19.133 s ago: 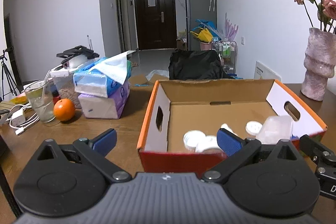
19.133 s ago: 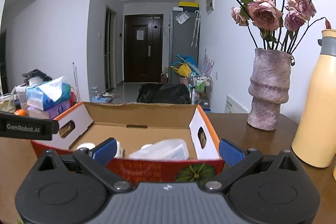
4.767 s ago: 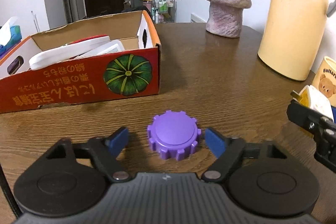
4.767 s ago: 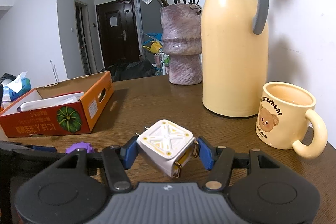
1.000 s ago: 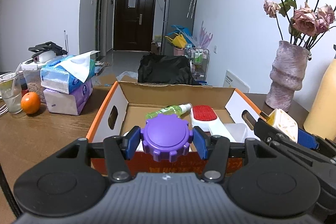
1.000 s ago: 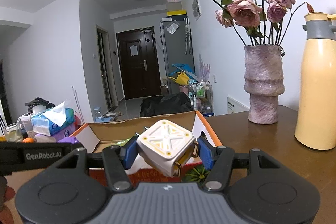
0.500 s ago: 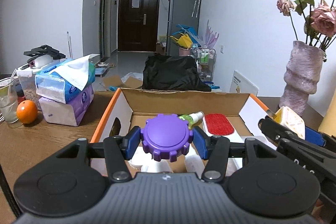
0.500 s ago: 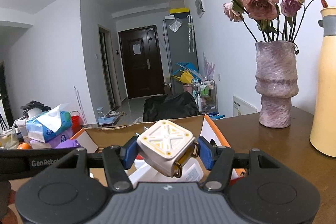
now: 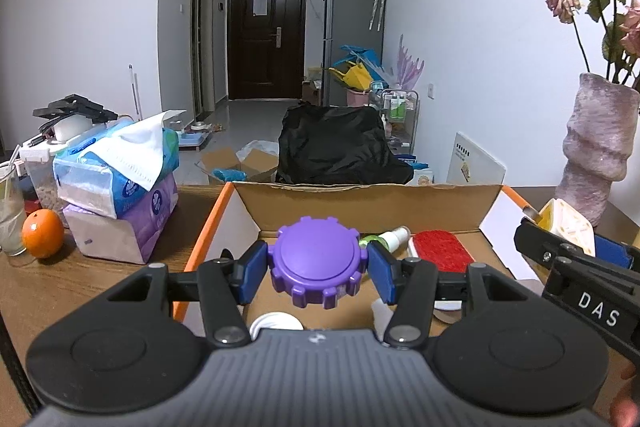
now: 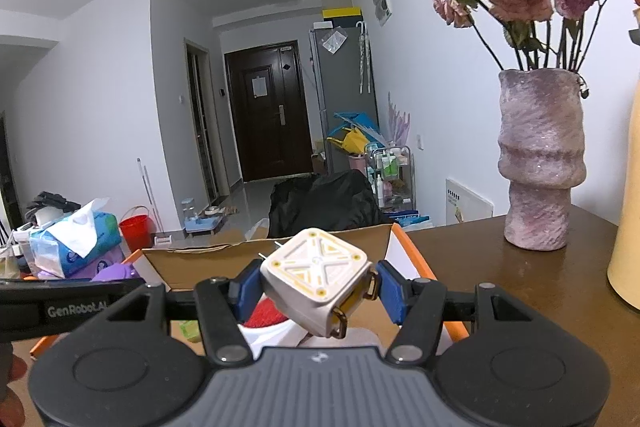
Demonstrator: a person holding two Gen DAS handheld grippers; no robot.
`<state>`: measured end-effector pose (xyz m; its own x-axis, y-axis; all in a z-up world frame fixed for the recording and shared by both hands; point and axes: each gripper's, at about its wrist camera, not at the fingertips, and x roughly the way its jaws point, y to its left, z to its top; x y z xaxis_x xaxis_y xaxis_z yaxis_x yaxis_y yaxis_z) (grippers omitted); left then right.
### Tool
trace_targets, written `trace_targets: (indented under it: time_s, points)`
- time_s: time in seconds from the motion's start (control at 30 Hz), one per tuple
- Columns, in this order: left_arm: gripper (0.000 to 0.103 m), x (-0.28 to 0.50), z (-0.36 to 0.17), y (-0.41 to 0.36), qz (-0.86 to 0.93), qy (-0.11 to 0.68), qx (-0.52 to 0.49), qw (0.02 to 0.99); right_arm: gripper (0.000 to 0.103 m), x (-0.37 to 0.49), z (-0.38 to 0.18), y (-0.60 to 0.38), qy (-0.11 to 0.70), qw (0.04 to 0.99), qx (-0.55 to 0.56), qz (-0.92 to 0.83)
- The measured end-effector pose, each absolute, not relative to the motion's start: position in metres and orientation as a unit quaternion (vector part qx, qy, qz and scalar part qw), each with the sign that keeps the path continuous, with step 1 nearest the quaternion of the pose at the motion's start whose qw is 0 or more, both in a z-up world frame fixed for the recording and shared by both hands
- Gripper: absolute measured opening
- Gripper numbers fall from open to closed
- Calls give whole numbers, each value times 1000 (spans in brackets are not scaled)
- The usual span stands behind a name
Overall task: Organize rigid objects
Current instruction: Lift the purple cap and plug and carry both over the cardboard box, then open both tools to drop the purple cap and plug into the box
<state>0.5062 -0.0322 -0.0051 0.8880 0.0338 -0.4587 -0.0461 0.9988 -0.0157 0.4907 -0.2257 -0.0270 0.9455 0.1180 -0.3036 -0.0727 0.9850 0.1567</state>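
My left gripper (image 9: 318, 267) is shut on a purple toothed cap (image 9: 318, 261) and holds it above the open orange cardboard box (image 9: 360, 205). My right gripper (image 10: 316, 291) is shut on a white and yellow cube (image 10: 316, 287) and holds it over the right part of the same box (image 10: 192, 261). The cube also shows at the right edge of the left wrist view (image 9: 566, 227). In the box lie a red brush (image 9: 440, 249), a green spray bottle (image 9: 386, 235) and white lids (image 9: 276, 323).
Tissue packs (image 9: 120, 179), an orange (image 9: 42, 233) and a glass (image 9: 10, 215) stand left of the box. A pink vase with dried roses (image 10: 538, 163) and a yellow thermos (image 10: 626, 227) stand to the right on the brown table (image 10: 500, 275).
Both grippers have moved forward over the box with their objects still held. The box now lies closer and lower in both views.
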Motion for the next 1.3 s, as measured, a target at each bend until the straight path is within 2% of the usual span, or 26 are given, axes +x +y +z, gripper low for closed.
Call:
trace_targets:
  time_s: [0.8, 0.87, 0.93, 0.97, 1.0, 1.07, 1.13, 1.23, 1.3]
  points:
    - [57, 542, -15, -24, 30, 257, 1, 966, 59, 533, -30, -220, 185, 979, 54, 60]
    - [65, 542, -16, -23, 31, 259, -4, 965, 59, 534, -30, -221, 191, 978, 58, 61]
    - [92, 540, -14, -23, 41, 254, -4, 966, 60, 533, -30, -222, 197, 976, 61, 63]
    - [99, 538, -13, -22, 52, 249, -4, 967, 60, 532, -30, -223, 194, 977, 62, 62]
    - [103, 537, -12, -21, 62, 240, -4, 969, 66, 531, -29, -223, 192, 978, 62, 60]
    - [103, 535, -9, -20, 65, 236, -3, 970, 76, 529, -28, -225, 186, 978, 68, 58]
    - [103, 535, -8, -19, 63, 239, -9, 969, 90, 526, -26, -227, 178, 980, 71, 54]
    - [103, 536, -9, -18, 69, 241, -6, 968, 102, 523, -23, -229, 167, 982, 76, 48]
    - [103, 536, -9, -18, 68, 239, -7, 968, 103, 522, -22, -230, 162, 983, 78, 45]
